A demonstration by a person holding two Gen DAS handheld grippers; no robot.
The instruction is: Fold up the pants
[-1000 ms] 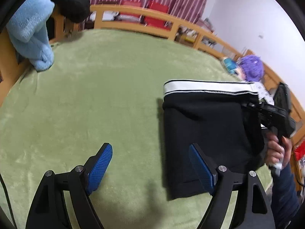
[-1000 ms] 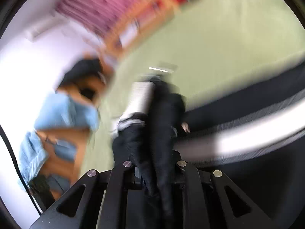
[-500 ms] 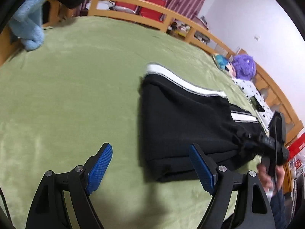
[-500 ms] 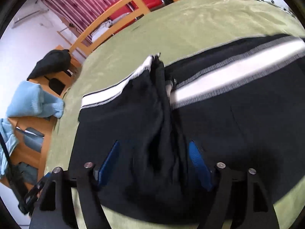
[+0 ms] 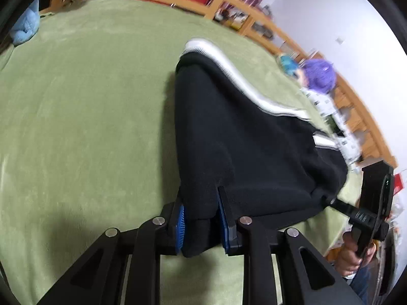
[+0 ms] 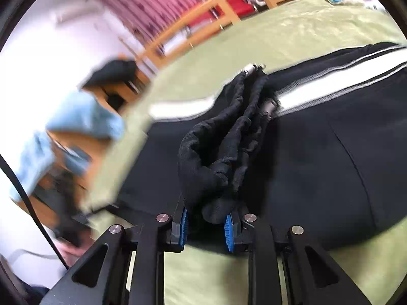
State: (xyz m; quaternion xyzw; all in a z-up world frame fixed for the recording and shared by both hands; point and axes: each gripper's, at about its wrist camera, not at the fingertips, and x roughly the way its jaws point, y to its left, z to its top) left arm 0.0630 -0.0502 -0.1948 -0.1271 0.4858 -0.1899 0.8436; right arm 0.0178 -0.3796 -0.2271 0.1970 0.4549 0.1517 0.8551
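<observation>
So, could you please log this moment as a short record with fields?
surface: green blanket
garment: black pants with white side stripe, partly folded
left claw: shut on a near corner of the pants
right claw: shut on bunched black fabric
background: wooden rail, blue cloth

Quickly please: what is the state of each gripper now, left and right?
Left gripper: closed on an edge of the black pants.
Right gripper: closed on a bunched part of the same pants.
</observation>
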